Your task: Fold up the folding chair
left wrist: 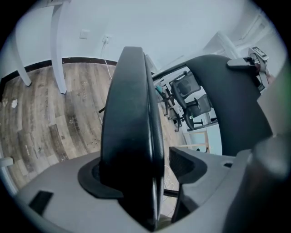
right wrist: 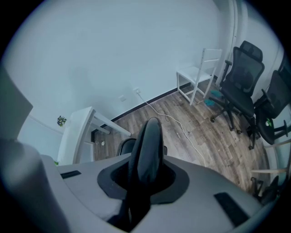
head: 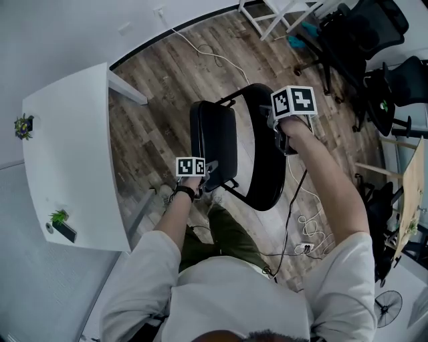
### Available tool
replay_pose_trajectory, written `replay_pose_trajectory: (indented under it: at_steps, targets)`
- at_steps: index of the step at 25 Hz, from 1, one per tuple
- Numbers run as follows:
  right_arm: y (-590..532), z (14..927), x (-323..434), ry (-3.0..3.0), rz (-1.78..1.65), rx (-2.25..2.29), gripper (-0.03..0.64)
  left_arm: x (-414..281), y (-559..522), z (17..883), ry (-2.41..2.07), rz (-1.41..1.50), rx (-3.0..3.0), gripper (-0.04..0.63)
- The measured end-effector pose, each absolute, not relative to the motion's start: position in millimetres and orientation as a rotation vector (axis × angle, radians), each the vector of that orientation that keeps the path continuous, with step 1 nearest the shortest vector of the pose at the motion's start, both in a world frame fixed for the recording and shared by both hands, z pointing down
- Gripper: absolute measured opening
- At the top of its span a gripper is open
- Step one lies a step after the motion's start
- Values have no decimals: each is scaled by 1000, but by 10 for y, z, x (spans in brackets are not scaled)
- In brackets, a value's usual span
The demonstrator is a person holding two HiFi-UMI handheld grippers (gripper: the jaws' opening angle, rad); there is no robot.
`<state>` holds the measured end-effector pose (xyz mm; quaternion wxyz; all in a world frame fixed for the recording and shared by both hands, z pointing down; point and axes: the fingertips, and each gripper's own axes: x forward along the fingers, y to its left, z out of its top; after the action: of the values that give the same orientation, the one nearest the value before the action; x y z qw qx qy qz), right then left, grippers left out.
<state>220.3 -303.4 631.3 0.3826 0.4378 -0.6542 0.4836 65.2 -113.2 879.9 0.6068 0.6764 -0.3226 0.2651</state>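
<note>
The black folding chair stands on the wood floor, its seat tipped up close to the backrest. My left gripper is at the seat's near edge. In the left gripper view the seat fills the space between the jaws of that gripper. The left pad lies against it, while the right pad stands off with a gap, so the gripper is open. My right gripper is shut on the backrest's top edge, with the pads of the gripper pressed on both sides.
A white table with two small plants stands at the left. Black office chairs and a white chair are at the back right. Cables lie on the floor to the right of the person's legs. A fan sits at the lower right.
</note>
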Motion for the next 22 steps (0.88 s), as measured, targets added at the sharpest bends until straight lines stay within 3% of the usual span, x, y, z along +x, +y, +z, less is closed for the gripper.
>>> replay_pose_trajectory:
  at_steps: [22]
  targets:
    - [-3021,6058,1556,-1633,1303,1202,124,1369,-1111,8247,-675,572,1623,353]
